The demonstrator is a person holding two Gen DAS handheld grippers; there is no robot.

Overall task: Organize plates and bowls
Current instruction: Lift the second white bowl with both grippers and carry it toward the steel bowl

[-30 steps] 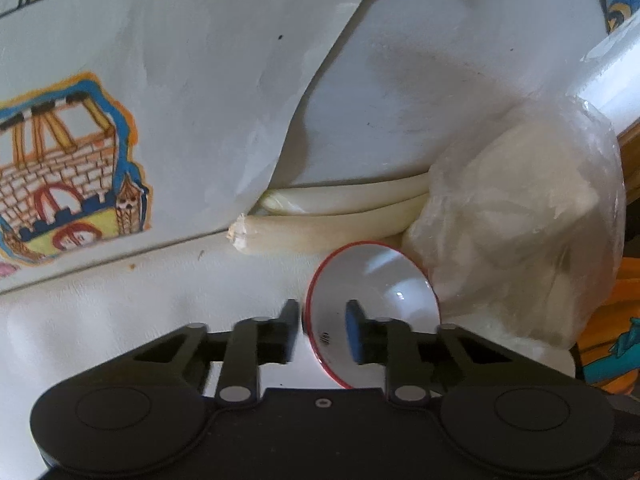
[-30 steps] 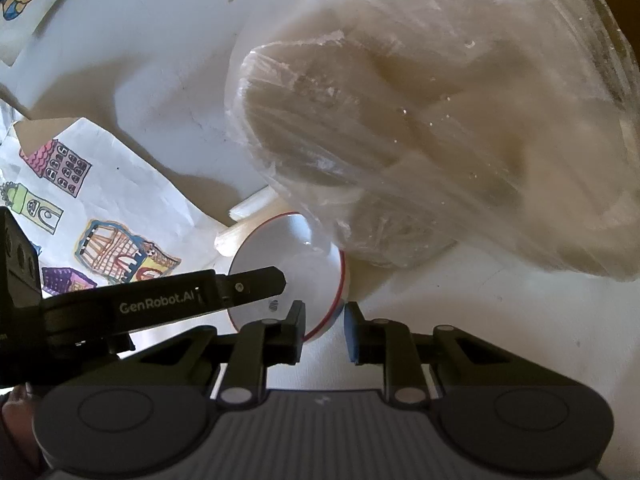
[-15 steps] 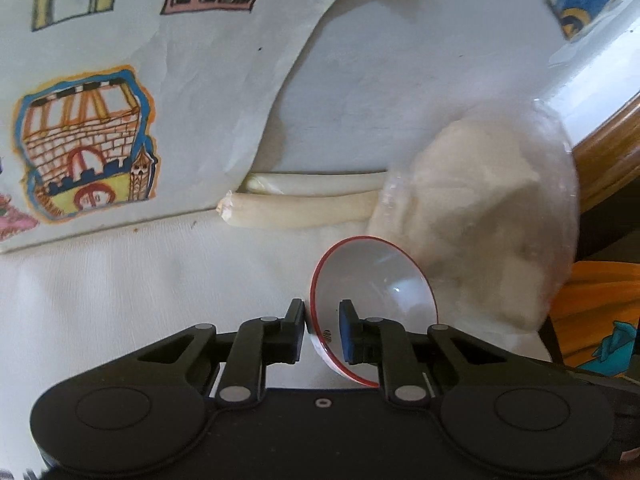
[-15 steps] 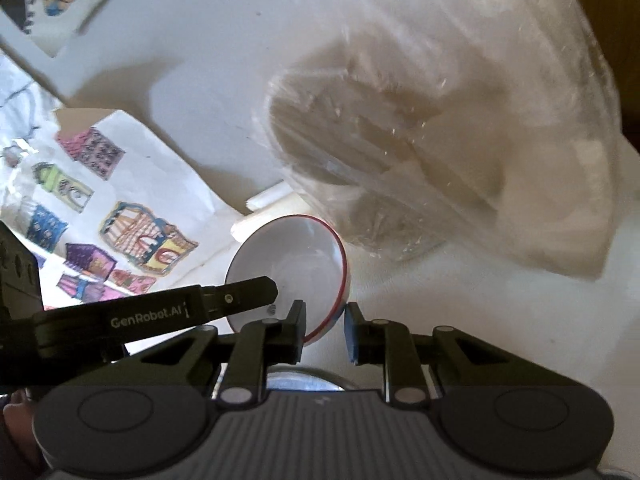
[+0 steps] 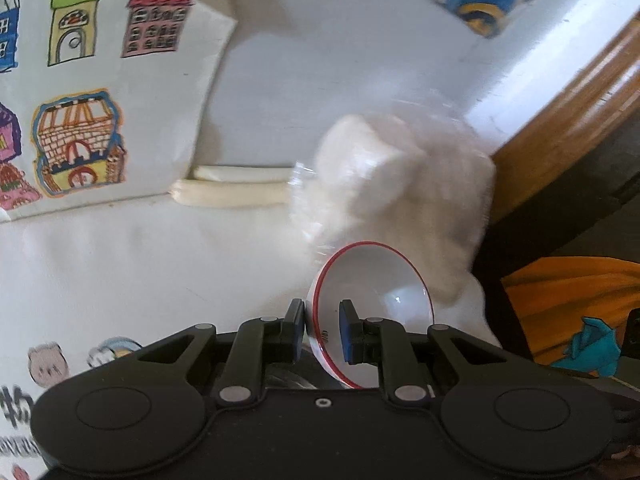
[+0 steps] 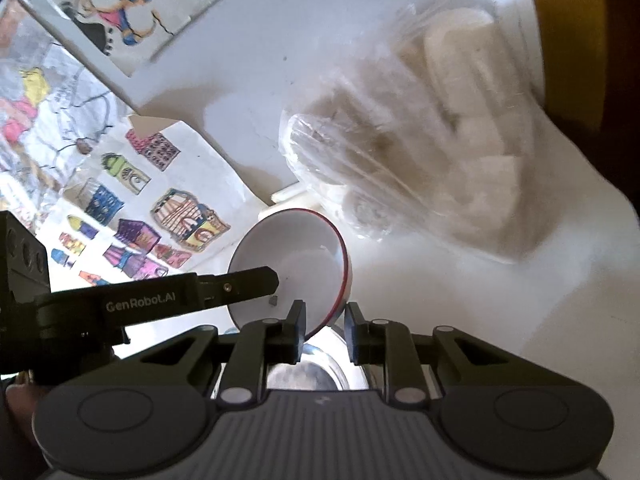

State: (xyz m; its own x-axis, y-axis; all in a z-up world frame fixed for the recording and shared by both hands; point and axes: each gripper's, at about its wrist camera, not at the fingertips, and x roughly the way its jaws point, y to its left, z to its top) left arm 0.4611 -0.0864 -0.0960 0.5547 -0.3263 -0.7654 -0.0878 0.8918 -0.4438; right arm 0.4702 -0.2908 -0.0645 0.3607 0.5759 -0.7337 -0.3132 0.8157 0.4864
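Pinching the near rim of a white red-rimmed bowl (image 5: 376,300), left gripper (image 5: 322,336) is nearly closed, one pad outside the wall, one inside. Right gripper (image 6: 325,334) is nearly closed too, clamped on the same bowl's opposite rim; the bowl is tilted, held between both above the white counter (image 5: 140,264). A shiny metal bowl (image 6: 308,372) sits just under the right gripper. Beyond the bowl, a clear plastic bag (image 6: 420,160) of pale lumps. Cream rolled tubes (image 5: 232,192) lie left of the bag. Colourful house drawings (image 5: 80,140) far left. Wooden edge (image 5: 568,112) far right.
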